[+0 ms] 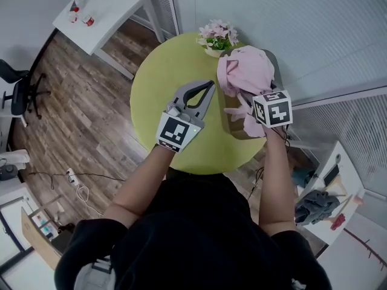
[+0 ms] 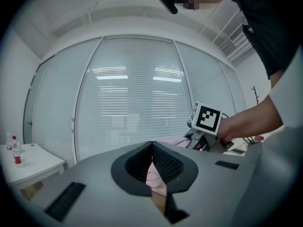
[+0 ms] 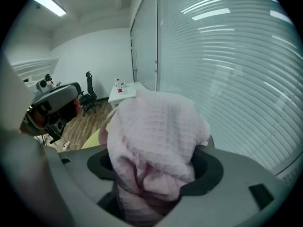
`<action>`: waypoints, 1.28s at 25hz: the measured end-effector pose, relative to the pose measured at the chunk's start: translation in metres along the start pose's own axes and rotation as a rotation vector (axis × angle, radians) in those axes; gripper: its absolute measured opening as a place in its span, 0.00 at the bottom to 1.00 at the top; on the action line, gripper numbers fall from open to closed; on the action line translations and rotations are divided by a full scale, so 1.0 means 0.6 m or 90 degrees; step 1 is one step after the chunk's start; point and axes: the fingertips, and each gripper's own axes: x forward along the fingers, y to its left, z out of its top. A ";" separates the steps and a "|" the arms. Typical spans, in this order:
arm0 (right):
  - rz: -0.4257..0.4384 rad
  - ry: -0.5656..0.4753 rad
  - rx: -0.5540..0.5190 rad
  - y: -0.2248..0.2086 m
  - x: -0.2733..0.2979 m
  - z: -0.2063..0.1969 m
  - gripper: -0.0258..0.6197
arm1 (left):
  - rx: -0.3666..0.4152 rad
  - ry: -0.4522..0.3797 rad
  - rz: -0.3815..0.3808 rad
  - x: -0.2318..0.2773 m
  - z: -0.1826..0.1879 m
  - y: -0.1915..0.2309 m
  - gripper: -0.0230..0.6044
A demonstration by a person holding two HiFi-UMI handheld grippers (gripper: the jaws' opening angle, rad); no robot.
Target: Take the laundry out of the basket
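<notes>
Clamping my right gripper (image 3: pixel 154 169) on the pink laundry (image 3: pixel 156 126) to lift it from the basket (image 1: pixel 233 122) centre-right, left gripper (image 2: pixel 152 145) pinched closed, empty, idle.

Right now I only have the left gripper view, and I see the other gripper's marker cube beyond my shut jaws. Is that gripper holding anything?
Observer: Yes. In its own view the right gripper has a pink cloth bunched between its jaws.
Operator: Is it out of the basket?
Observer: Not clearly: the head view shows it bunched over the brown basket on the green table.
Operator: Anything nearby?
Observer: Pink flowers stand just beyond the basket.
</notes>
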 end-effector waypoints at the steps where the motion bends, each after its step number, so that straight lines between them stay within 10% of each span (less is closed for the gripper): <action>1: -0.005 -0.009 -0.002 0.009 -0.011 0.010 0.62 | -0.004 -0.006 0.001 -0.010 0.005 0.004 0.05; 32: 0.110 -0.081 -0.065 0.444 0.024 0.123 0.61 | -0.015 -0.010 0.110 -0.334 -0.024 0.168 0.05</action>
